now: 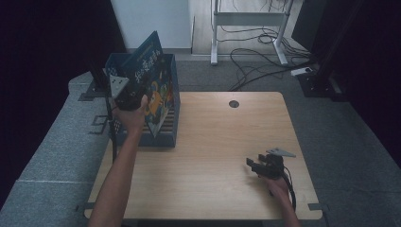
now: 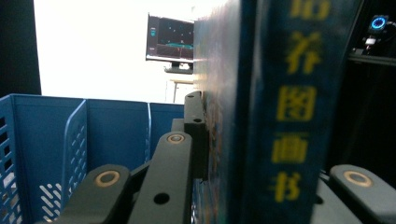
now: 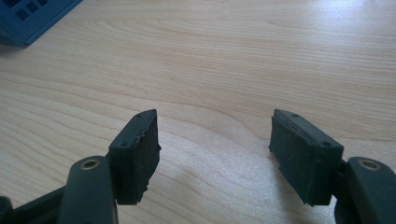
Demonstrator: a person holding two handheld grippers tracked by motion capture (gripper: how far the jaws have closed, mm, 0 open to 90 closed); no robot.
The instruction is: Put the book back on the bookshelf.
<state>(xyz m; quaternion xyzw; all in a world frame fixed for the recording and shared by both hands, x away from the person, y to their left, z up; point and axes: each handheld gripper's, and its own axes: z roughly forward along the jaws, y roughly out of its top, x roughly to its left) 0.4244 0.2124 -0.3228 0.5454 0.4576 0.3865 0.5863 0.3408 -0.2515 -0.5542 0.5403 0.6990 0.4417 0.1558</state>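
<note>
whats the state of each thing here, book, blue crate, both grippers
book: tilted, held up over the crate, not yet set down inside
blue crate: upright on the table's left edge, dividers inside
left gripper: shut on the book
right gripper: open, nothing between its jaws, low over the table

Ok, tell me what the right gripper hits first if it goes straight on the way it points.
Probably nothing soon: the open right gripper points low across the bare table. The blue crate sits off to one side of that line, though depth is hard to judge.
</note>
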